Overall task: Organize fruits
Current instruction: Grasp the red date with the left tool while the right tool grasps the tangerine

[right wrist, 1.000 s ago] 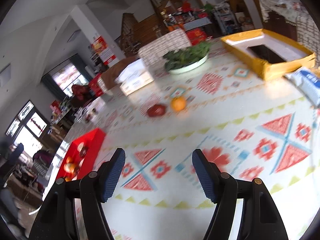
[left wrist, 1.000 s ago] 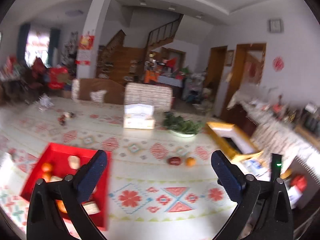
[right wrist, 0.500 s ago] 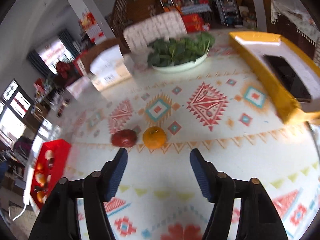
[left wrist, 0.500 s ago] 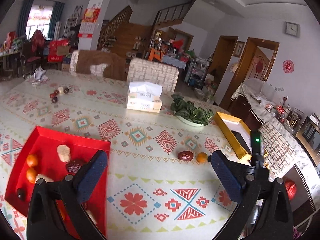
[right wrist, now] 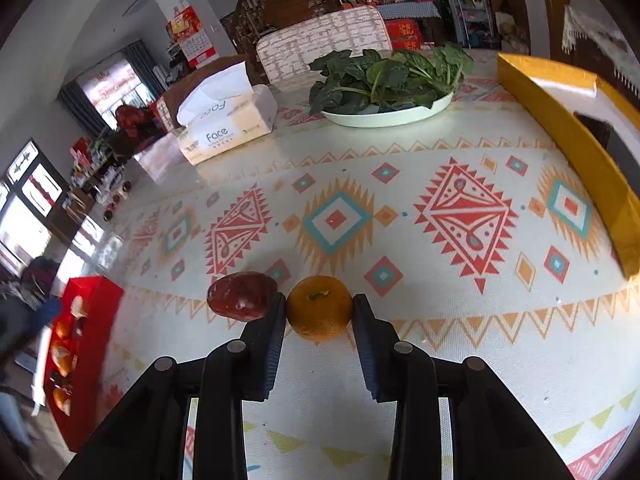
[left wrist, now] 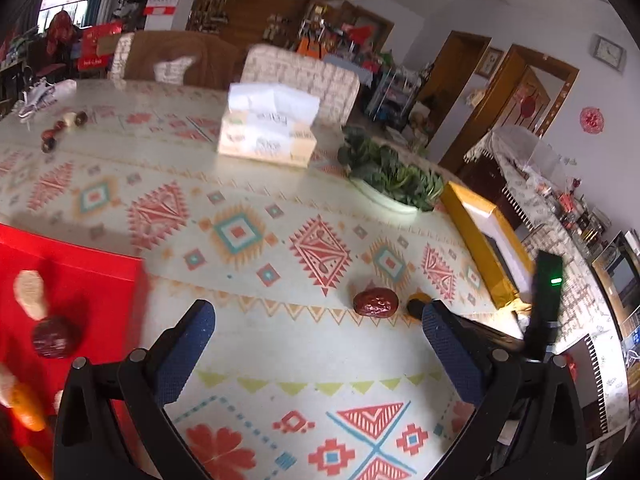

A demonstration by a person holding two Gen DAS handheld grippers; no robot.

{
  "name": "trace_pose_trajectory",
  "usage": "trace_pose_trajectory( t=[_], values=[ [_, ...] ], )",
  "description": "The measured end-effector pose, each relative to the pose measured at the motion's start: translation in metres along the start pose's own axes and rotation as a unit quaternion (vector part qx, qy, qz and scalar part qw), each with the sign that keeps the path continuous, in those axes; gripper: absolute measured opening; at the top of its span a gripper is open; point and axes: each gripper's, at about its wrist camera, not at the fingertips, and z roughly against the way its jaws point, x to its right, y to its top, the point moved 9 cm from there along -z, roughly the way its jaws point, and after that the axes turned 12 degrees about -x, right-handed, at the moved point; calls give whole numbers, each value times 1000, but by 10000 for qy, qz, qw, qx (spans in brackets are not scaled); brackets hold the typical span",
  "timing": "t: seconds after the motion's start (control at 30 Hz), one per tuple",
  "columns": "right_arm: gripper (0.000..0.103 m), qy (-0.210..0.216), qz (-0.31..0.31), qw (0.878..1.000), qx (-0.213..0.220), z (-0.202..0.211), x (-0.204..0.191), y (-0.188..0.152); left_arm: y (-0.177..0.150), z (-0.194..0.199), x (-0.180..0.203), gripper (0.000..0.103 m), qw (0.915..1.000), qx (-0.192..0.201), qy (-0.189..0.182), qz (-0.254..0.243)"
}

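Both fingers of my right gripper [right wrist: 319, 312] have just closed on the orange [right wrist: 319, 306], red date [right wrist: 242, 296] touching at nine o'clock, left gripper [left wrist: 318, 344] open.

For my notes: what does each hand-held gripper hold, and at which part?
The right hand-held gripper, jaws just closing, holds the orange by its two sides. The left hand-held gripper holds nothing.
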Motion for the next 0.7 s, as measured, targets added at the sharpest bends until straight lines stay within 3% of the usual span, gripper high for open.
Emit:
trace_pose_trajectory(
  t=[0.2, 0.47, 0.57, 0.63, 0.7],
  values=[
    [37, 202, -479, 9985, 189, 21, 26, 2, 0, -51, 25, 103, 9986, -456, 68, -248],
    [37, 405, -945, 9943, 292, 32, 52, 11, 0, -116, 67, 103, 9895, -907, 419, -1045],
    [37, 467, -1027, 9931, 310, 34, 56, 12, 2, -125, 69, 86, 9854, -873, 757, -1250],
    [37, 480, -1026, 9931, 307, 34, 56, 12, 4, -123, 69, 50, 9829, -803, 959, -1349],
    [37, 485, -994, 9934, 288, 33, 53, 11, 4, -119, 67, 48, 9842, -834, 890, -1282]
  ],
)
